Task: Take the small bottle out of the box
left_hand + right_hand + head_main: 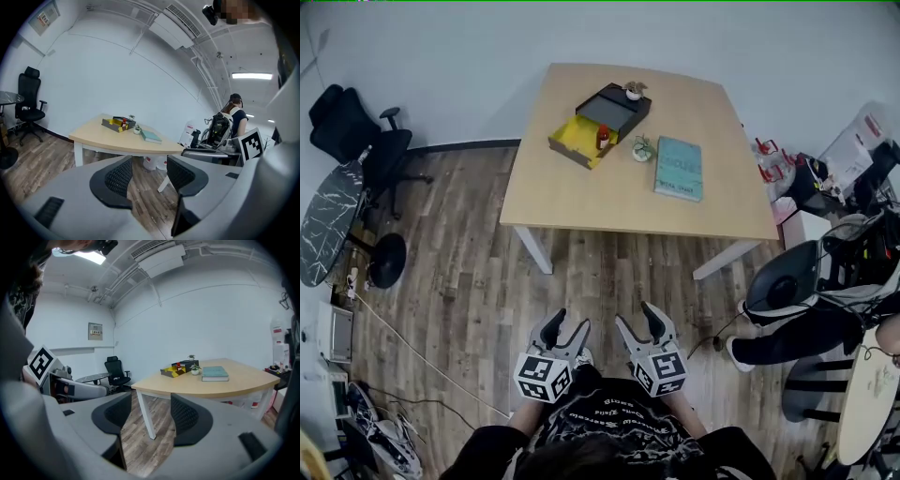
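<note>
Both pairs of jaws are standing apart, gripping nothing. The left gripper and right gripper are hanging close to the body over the floor, well short of the table, likely because the reach is not yet begun. The bottle, red with a paler top, is standing upright in the yellow-lined box on the table's far side, near a plant.

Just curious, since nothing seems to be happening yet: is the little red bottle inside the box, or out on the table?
Inside. The bottle stands upright in the yellow half of the open box, which sits on the table.
</note>
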`<state>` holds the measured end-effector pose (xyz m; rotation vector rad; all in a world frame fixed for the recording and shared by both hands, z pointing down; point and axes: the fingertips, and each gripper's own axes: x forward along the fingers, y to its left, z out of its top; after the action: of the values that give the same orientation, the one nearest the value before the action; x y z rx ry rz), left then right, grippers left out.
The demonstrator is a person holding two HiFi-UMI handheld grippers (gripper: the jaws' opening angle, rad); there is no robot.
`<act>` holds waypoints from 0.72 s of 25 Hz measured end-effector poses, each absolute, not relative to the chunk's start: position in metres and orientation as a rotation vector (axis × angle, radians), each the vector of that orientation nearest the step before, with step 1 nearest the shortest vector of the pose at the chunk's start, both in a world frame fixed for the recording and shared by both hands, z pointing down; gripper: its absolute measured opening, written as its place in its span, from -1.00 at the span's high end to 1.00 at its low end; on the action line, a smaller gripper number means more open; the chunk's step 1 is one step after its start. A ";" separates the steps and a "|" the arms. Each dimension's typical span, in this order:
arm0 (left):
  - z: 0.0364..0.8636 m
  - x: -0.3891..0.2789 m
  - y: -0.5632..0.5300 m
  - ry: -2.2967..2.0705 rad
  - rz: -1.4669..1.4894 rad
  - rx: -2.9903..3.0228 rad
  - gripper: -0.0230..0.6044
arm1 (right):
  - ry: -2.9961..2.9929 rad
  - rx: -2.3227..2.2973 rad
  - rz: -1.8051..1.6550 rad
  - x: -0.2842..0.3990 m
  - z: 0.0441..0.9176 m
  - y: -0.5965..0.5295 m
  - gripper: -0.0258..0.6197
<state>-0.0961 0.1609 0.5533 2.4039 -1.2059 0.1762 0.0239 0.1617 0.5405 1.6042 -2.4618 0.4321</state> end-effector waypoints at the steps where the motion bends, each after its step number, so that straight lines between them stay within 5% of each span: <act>1: 0.554 -0.100 0.154 -1.202 0.181 2.406 0.17 | -2.460 1.608 0.432 0.020 0.541 0.156 0.09; 18: 0.560 -0.113 0.104 -1.137 0.215 2.439 0.18 | -2.399 1.680 0.479 0.003 0.551 0.116 0.09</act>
<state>-0.1127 0.1039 0.5598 2.4392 -1.1369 0.2148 0.0025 0.1156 0.5509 1.6797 -2.3986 0.4789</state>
